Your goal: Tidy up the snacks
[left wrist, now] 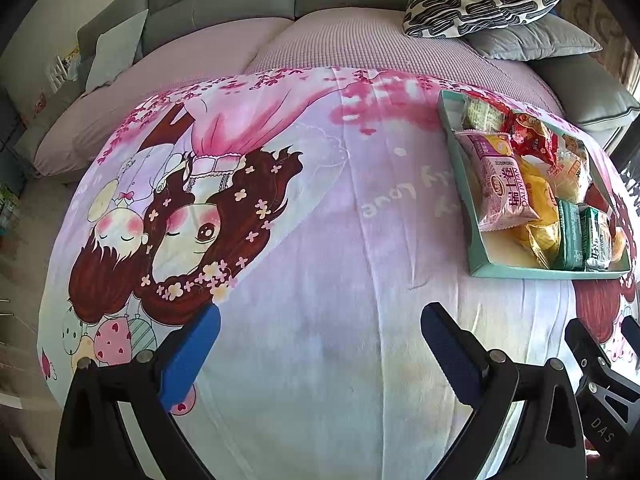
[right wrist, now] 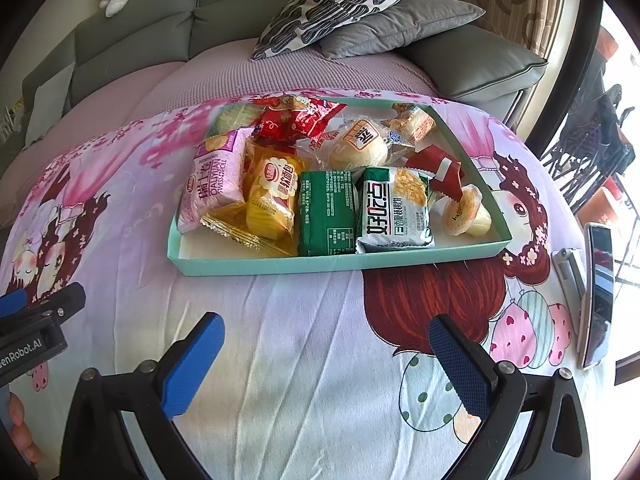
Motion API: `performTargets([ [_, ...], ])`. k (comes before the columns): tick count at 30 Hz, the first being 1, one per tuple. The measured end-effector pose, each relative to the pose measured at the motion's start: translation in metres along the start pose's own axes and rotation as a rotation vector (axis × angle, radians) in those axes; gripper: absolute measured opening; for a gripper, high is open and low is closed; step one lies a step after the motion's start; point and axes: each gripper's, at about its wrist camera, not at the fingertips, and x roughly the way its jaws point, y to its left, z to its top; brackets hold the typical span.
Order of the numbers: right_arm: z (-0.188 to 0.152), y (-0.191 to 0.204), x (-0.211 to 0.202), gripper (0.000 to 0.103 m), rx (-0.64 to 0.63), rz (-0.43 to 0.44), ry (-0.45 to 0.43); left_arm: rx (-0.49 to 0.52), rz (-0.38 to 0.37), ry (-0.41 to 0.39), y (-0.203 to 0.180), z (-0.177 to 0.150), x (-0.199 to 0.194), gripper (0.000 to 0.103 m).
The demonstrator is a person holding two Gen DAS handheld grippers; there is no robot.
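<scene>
A grey sofa (right wrist: 132, 36) runs along the back, and in front of it a surface draped in a pink cartoon-print cloth (left wrist: 328, 240) carries everything. What lies under the cloth cannot be told. On the cloth sits a shallow teal tray (right wrist: 332, 266), crowded with wrapped snacks and standing ahead of the right claw (right wrist: 326, 354) and well off to the right of the left claw (left wrist: 320, 336). Both claws hover over bare cloth with their jaws spread wide and nothing between them.

All the snacks seem to be in the tray already, so the work in hand is probably tidying the jumble or checking that it is finished. If tidying, the right claw has the better approach, since the tray's near wall faces it squarely. Come in over that low wall, not through it, or the light tray will likely slide on the cloth.

The flat packs lie side by side nearest that wall: the pink Swiss roll pack (right wrist: 212, 184), the yellow bread pack (right wrist: 276, 196), the green pack (right wrist: 328, 212) and the white-and-green cake pack (right wrist: 394, 210). Pinch a crimped end seam instead of the soft middle. The small round pastry (right wrist: 466, 210) in the right corner needs the gentlest squeeze.
</scene>
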Motion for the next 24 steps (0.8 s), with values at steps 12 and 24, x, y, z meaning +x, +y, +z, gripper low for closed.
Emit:
performTargets([
  [12,-0.0006,0.0008,0.001,0.103,0.002,0.0,0.001,0.006,0.003,-0.002,-0.0017,0.0003,0.0003,0.1],
  [24,-0.0009,0.0003,0.002,0.103,0.002,-0.001,0.004,0.016,0.012,-0.003,-0.0037,0.0004,0.0009,0.1],
])
